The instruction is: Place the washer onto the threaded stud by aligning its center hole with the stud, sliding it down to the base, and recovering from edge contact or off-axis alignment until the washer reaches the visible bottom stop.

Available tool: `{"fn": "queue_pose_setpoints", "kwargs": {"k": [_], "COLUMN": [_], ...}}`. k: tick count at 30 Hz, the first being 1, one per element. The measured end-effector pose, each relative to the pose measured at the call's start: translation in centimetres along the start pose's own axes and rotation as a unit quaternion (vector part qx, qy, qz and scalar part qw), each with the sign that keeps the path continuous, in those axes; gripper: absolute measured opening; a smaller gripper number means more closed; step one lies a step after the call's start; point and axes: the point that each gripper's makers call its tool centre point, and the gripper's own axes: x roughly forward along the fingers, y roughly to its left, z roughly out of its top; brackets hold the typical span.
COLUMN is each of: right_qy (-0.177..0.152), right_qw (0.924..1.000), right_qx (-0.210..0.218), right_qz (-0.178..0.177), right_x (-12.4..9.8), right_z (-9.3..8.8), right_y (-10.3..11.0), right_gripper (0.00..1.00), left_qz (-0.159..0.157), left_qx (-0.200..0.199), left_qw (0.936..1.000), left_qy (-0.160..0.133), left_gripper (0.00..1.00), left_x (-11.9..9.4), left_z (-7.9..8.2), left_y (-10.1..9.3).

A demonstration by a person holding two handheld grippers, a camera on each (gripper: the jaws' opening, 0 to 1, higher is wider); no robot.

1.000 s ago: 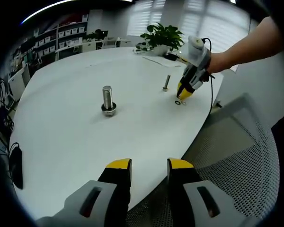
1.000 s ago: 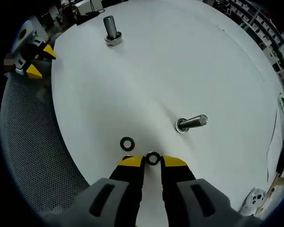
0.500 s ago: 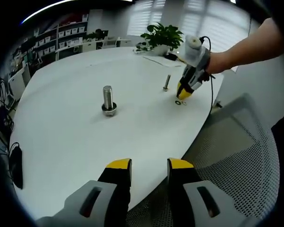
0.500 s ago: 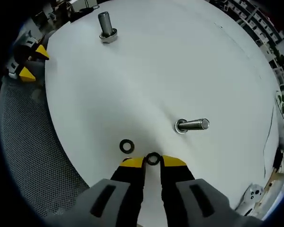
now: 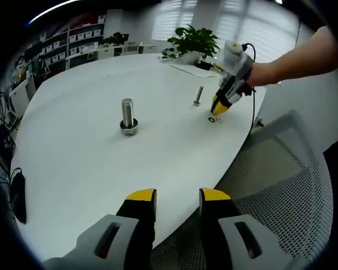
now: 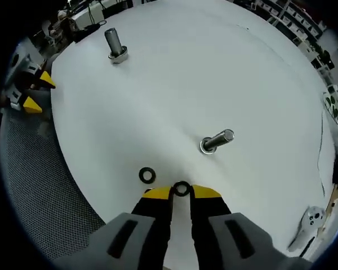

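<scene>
My right gripper (image 6: 182,193) is shut on a small black washer (image 6: 182,188), pinched edge-on between its yellow tips just above the white table. The thin threaded stud (image 6: 217,142) stands on its flanged base a short way ahead and to the right of the tips. A second black washer (image 6: 147,175) lies flat on the table just left of the jaws. From the left gripper view, the right gripper (image 5: 221,105) hangs beside the stud (image 5: 198,97), over a washer (image 5: 214,119) on the table. My left gripper (image 5: 177,198) is open with nothing in it, near the table's edge.
A larger bolt (image 5: 127,117) stands upright mid-table, far from the stud. The round white table (image 5: 73,163) drops off to a mesh chair (image 5: 281,185) on the near side. A potted plant (image 5: 192,42) and papers sit at the far edge. The left gripper (image 6: 31,93) hovers off the table rim.
The right gripper has lifted and tilted slightly with the washer still between its tips, so the stud looks a little nearer. The left gripper has stayed put.
</scene>
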Motion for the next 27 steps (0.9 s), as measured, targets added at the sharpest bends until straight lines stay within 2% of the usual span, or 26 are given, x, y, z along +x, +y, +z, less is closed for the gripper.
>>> {"fn": "queue_pose_setpoints", "kwargs": {"k": [10, 27], "right_qy": [-0.036, -0.085], "right_qw": [0.999, 0.996], "right_qx": [0.027, 0.009], "right_qz": [-0.006, -0.028], "right_x": [-1.6, -4.5], "right_z": [0.8, 4.1], "right_y": [-1.0, -2.6], "right_gripper": [0.14, 0.14], "left_qz": [0.001, 0.003], "left_qx": [0.0, 0.0], "left_qw": [1.0, 1.0], "left_qy": [-0.006, -0.006], "left_gripper": [0.28, 0.28], "left_x": [0.0, 0.0], "left_z": [0.2, 0.2], "left_y": [0.0, 0.1]}}
